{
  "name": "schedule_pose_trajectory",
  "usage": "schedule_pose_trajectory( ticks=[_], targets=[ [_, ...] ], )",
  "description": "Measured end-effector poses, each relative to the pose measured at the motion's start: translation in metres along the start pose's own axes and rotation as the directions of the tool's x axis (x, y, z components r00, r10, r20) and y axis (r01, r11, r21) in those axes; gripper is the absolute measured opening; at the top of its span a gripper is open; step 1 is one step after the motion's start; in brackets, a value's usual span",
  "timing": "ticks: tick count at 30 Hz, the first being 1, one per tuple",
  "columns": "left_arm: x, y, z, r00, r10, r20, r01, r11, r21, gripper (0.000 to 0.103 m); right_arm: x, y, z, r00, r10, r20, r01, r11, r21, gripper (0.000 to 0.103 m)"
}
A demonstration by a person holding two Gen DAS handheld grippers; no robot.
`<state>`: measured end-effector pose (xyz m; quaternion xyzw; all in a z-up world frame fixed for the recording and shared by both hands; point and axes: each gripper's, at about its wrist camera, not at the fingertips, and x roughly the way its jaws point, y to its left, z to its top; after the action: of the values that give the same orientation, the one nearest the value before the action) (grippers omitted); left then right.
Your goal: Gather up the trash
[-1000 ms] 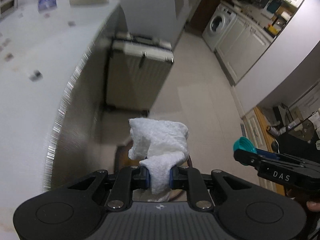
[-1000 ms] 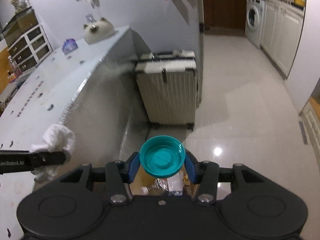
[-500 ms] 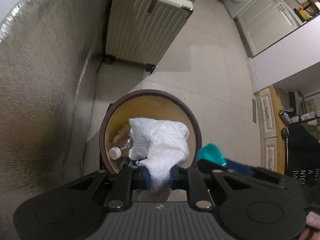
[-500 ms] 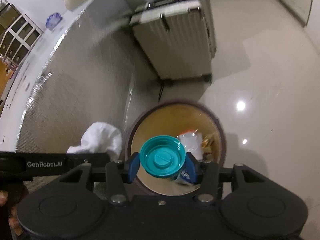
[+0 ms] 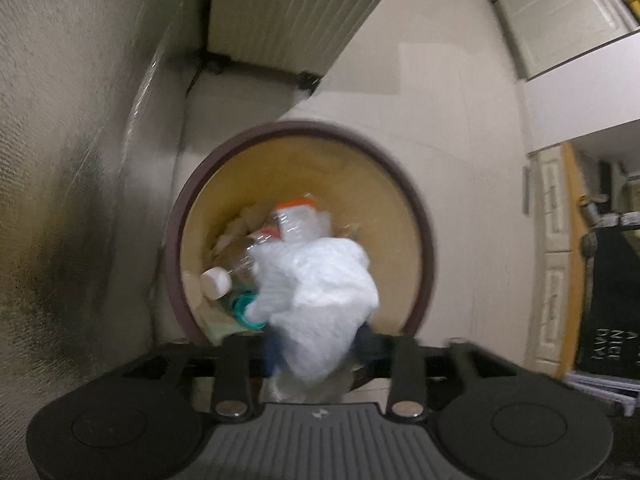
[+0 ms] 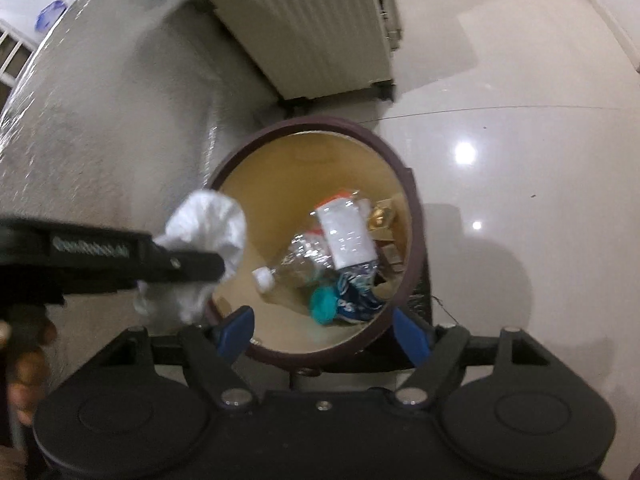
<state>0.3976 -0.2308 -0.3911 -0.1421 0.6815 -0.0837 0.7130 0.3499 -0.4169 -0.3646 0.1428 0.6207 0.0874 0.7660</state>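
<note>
A round bin with a dark brown rim (image 5: pixel 424 216) (image 6: pixel 412 240) stands on the floor right under both grippers. My left gripper (image 5: pixel 320 350) hangs over its near edge. Its jaws are opening, and a crumpled white tissue (image 5: pixel 316 292) (image 6: pixel 208 224) sits loose between the fingers. My right gripper (image 6: pixel 324 336) stands open above the bin with nothing between its blue pads (image 6: pixel 236 332), its jaws still widening. The teal lid (image 6: pixel 322 300) (image 5: pixel 244 312) lies inside the bin among clear plastic bottles (image 6: pixel 340 236).
A ribbed beige suitcase (image 5: pixel 288 12) (image 6: pixel 320 32) stands just beyond the bin. The grey textured side of a counter (image 5: pixel 80 160) rises at the left. White cabinets (image 5: pixel 560 20) line the far right. A person's hand (image 6: pixel 24 360) holds the left gripper's handle.
Both grippers dropped over the bin. The right gripper opened and the teal lid fell in among the bottles. The left gripper's fingers spread apart around the tissue.
</note>
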Motion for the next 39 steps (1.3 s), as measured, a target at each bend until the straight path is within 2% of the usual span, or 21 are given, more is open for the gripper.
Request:
schedule_pose_trajectory(
  ticks=[6, 13, 16, 26, 34, 39],
  targets=[
    [0.018, 0.008, -0.007, 0.996, 0.062, -0.057, -0.061, 0.998, 0.024, 0.081, -0.002, -0.006, 0.003, 1.000, -0.006, 0.021, 0.006, 1.000, 0.016, 0.077],
    [0.008, 0.015, -0.019, 0.995, 0.087, -0.054, -0.086, 0.996, 0.021, 0.098, -0.002, -0.005, 0.000, 1.000, -0.006, 0.013, 0.006, 1.000, 0.010, 0.077],
    [0.000, 0.018, -0.023, 0.995, 0.088, -0.042, -0.088, 0.996, 0.018, 0.102, -0.007, -0.001, 0.000, 1.000, -0.006, 0.022, 0.006, 1.000, 0.001, 0.077],
    [-0.046, 0.012, -0.035, 0.996, 0.079, 0.048, -0.080, 0.996, 0.035, 0.103, -0.053, 0.009, -0.002, 0.994, -0.013, 0.110, 0.015, 1.000, -0.016, 0.080],
    [-0.105, 0.007, -0.053, 0.987, 0.053, 0.150, -0.062, 0.997, 0.054, 0.103, -0.104, 0.029, -0.013, 0.979, -0.039, 0.201, 0.050, 0.998, -0.047, 0.094],
    [-0.150, 0.008, -0.069, 0.975, 0.024, 0.219, -0.039, 0.997, 0.065, 0.103, -0.137, 0.049, -0.023, 0.964, -0.072, 0.256, 0.089, 0.994, -0.057, 0.100]
  ],
)
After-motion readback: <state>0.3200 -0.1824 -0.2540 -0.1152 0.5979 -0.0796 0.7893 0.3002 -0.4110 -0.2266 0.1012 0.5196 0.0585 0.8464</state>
